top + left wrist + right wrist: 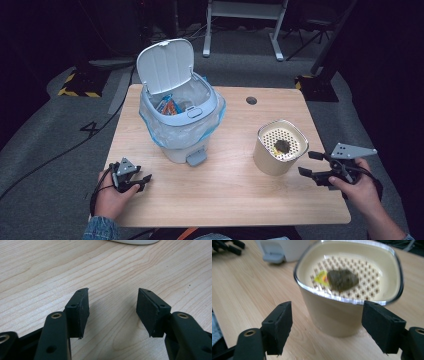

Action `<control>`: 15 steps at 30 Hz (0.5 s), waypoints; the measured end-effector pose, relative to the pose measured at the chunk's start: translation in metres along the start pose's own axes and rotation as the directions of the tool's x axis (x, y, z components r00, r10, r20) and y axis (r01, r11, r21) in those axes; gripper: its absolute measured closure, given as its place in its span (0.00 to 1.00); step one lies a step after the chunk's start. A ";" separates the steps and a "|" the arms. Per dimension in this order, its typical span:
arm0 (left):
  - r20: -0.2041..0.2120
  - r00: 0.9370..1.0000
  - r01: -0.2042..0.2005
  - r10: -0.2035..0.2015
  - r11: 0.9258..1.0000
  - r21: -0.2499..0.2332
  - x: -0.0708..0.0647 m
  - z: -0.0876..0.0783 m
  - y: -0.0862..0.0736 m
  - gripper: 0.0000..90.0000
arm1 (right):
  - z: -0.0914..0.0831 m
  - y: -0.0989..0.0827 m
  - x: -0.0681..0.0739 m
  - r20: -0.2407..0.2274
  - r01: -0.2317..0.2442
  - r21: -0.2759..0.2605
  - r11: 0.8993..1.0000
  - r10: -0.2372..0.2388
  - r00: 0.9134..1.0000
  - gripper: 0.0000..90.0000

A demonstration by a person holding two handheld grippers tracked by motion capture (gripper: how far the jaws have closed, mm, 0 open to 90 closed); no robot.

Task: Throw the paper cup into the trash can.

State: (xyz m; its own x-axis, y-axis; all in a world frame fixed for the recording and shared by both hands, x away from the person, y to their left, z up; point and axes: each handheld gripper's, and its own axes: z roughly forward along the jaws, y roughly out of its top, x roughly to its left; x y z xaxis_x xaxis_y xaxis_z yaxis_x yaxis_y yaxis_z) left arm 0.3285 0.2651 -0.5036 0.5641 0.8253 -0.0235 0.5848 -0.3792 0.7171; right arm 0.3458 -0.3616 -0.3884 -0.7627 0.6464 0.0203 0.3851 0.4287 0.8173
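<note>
A cream container (278, 148) with a perforated strainer insert stands on the right of the wooden table (225, 190). A dark used tea bag (282, 146) with a yellow tag lies on the strainer (352, 270). My right gripper (309, 163) hovers just right of the container, jaws open and pointed at it; in the right gripper view the container (339, 312) sits beyond the two pads (280, 327), untouched. My left gripper (143, 180) rests low at the table's front left, open, with bare wood between its pads (80, 310).
A small grey pedal bin (177, 115) with its lid up and a plastic liner stands at the table's middle left, wrappers inside. Its pedal (196, 158) sticks out toward me. A cable hole (251, 100) lies at the back. Table legs stand on the dark floor behind.
</note>
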 end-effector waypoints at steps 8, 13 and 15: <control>-0.003 1.000 0.004 -0.004 1.000 -0.002 -0.001 0.001 0.000 0.47 | 0.033 -0.060 -0.007 0.021 -0.063 0.083 0.995 0.061 0.998 0.27; 0.000 1.000 0.010 -0.010 1.000 -0.004 -0.002 0.000 0.001 0.46 | 0.048 -0.081 -0.011 0.043 -0.082 0.112 0.990 0.078 0.996 0.26; 0.002 1.000 0.009 -0.009 1.000 -0.005 -0.002 -0.001 0.002 0.46 | 0.052 -0.087 -0.012 0.060 -0.070 0.124 0.990 0.063 0.996 0.26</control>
State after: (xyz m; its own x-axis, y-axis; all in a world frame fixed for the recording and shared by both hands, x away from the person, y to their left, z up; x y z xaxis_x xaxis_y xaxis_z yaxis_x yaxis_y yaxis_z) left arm 0.3283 0.2634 -0.5013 0.5600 0.8279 -0.0318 0.5868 -0.3692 0.7206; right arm 0.3484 -0.3736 -0.4903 -0.7045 0.7087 0.0376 0.4994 0.4574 0.7358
